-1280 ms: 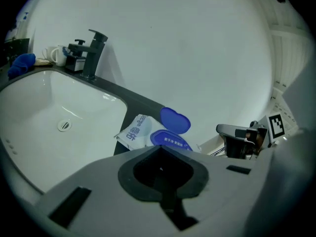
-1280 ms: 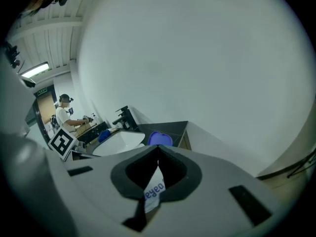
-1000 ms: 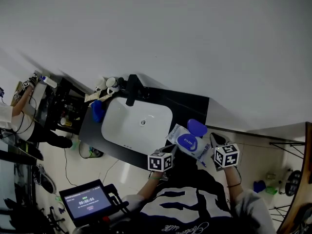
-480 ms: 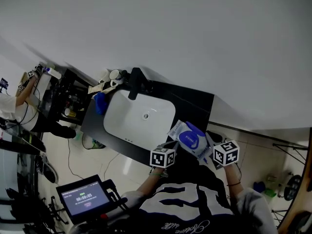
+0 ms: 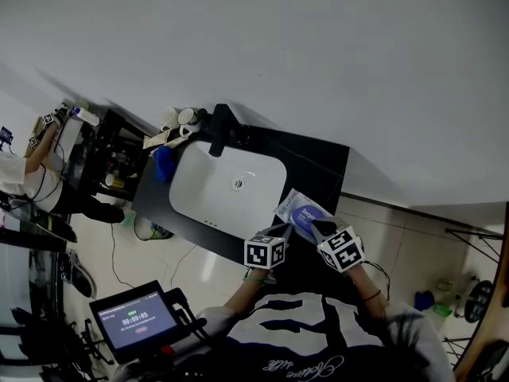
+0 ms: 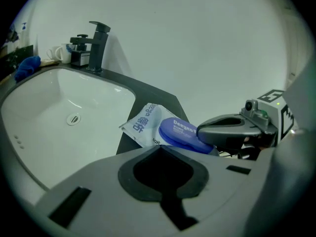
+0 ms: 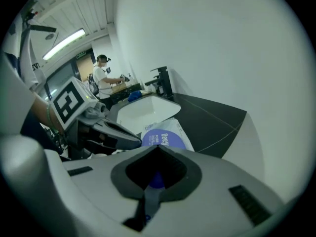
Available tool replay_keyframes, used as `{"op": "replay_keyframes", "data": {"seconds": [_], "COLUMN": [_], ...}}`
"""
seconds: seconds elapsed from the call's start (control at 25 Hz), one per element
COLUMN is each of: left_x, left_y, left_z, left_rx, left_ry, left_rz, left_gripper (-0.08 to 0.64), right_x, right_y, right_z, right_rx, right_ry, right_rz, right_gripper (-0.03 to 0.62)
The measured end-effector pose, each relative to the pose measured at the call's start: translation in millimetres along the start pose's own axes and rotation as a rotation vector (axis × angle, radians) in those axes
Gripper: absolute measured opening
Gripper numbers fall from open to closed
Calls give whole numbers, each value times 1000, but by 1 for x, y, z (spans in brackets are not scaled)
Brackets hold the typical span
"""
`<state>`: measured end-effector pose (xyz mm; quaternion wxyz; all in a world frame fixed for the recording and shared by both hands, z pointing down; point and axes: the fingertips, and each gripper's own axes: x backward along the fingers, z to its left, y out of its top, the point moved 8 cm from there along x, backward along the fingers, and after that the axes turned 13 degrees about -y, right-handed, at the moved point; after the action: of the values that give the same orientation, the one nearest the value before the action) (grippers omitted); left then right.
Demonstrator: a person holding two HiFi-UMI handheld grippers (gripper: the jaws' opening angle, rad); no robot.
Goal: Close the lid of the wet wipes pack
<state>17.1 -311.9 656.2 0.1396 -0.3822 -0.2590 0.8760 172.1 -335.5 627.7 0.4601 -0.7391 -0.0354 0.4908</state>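
The wet wipes pack lies at the right front corner of the dark counter. In the left gripper view it is a white pack whose blue oval lid lies flat on it. My left gripper is shut, with its tips at the pack's near edge, apparently pinching it. My right gripper is shut and its jaws rest on top of the lid. The lid's near part is hidden under them. The left gripper's fingers reach the pack from the left.
A white sink basin fills the counter left of the pack, with a black tap behind it. A blue cloth and cups sit at the far left. A person works at a table beyond. A tablet screen is near me.
A second ago the blue lid stood open behind the pack; now it is folded down flat. My right gripper moved left onto the lid. The left gripper stayed at the pack's edge.
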Motion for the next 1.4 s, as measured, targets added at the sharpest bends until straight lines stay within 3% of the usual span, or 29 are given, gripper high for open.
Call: {"op": "replay_keyframes", "data": {"seconds": [0.08, 0.2, 0.44, 0.56, 0.76, 1.04, 1.24, 1.4], "left_x": [1, 7, 36, 49, 78, 143, 195, 223], "left_y": [-2, -1, 0, 1, 7, -5, -37, -75], "left_z": [2, 7, 26, 24, 22, 21, 33, 43], "left_rx": [34, 21, 27, 24, 16, -36, -67, -79], "left_ry": [-15, -24, -50, -81, -163, -276, -324, -345], "left_rz": [-21, -35, -84, -115, -184, -236, -206, -143], "left_gripper": [0, 0, 0, 0, 0, 0, 0, 0], "right_x": [-10, -20, -35, -30, -7, 28, 51, 65], "right_y": [-1, 1, 11, 7, 7, 16, 9, -10], "right_z": [4, 10, 31, 38, 59, 112, 177, 231], "right_rx": [65, 135, 113, 92, -29, -343, -526, -609], "right_ry": [-26, -61, -99, -138, -240, -307, -338, -332], "right_rz": [68, 113, 173, 136, 1, -198, -308, -358], "right_gripper": [-2, -2, -2, -2, -2, -2, -2, -2]}}
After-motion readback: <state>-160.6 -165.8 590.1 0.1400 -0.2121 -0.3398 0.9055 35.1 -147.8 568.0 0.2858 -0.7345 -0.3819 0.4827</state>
